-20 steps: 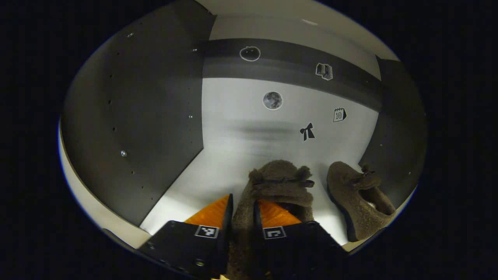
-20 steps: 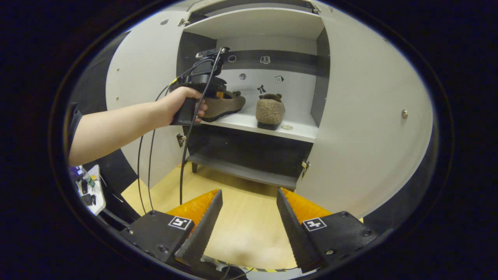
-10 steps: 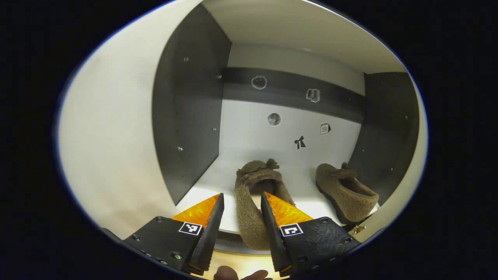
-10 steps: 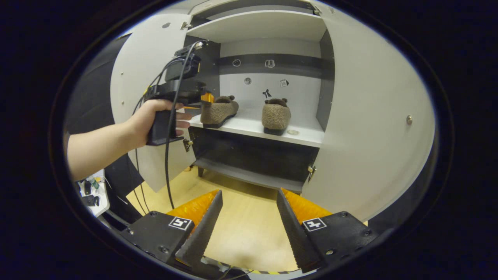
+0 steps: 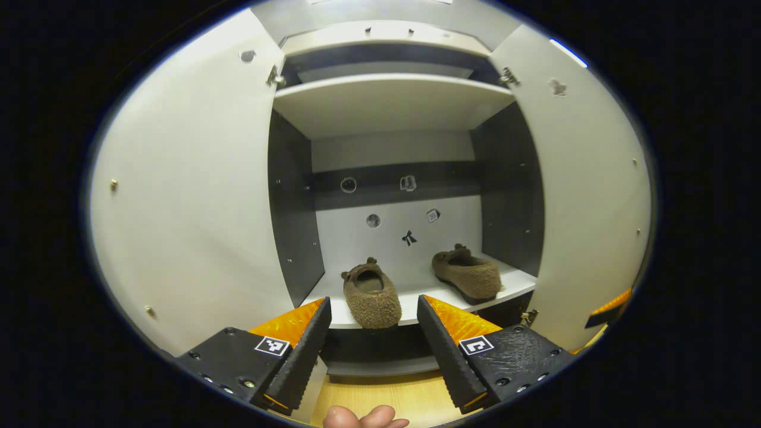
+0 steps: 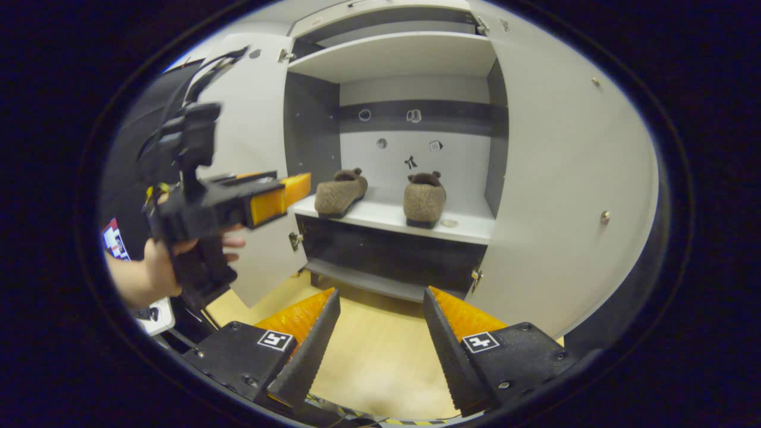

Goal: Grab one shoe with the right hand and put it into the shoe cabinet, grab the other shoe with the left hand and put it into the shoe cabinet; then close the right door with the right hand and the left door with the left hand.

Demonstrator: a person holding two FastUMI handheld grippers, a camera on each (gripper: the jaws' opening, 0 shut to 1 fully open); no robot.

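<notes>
Shoes: left fuzzy brown slipper (image 5: 372, 295) heel overhangs middle shelf (image 5: 511, 278) edge, right slipper (image 5: 466, 277) further in. Both hand-held grippers, left (image 5: 373, 339) and right (image 6: 380, 339), spread, empty. Risk: closing left door (image 5: 190, 196) clips overhanging heel; right door (image 6: 565, 178) likely clear.

Both views dim overall w/ strong fisheye bending: door (image 5: 190, 196) edges bow outward toward the rim. Light falls from above; upper shelf (image 5: 386, 101) underside bright, shadow pools ahead of the left gripper (image 5: 371, 351) below the shoe shelf (image 5: 410, 297). Shoes (image 5: 373, 295) sharp. In right gripper view, the far hand (image 6: 157, 267) & device left of the fingers are motion-blurred. Floor (image 6: 368, 351) between right gripper (image 6: 380, 351) fingers softly glary.
</notes>
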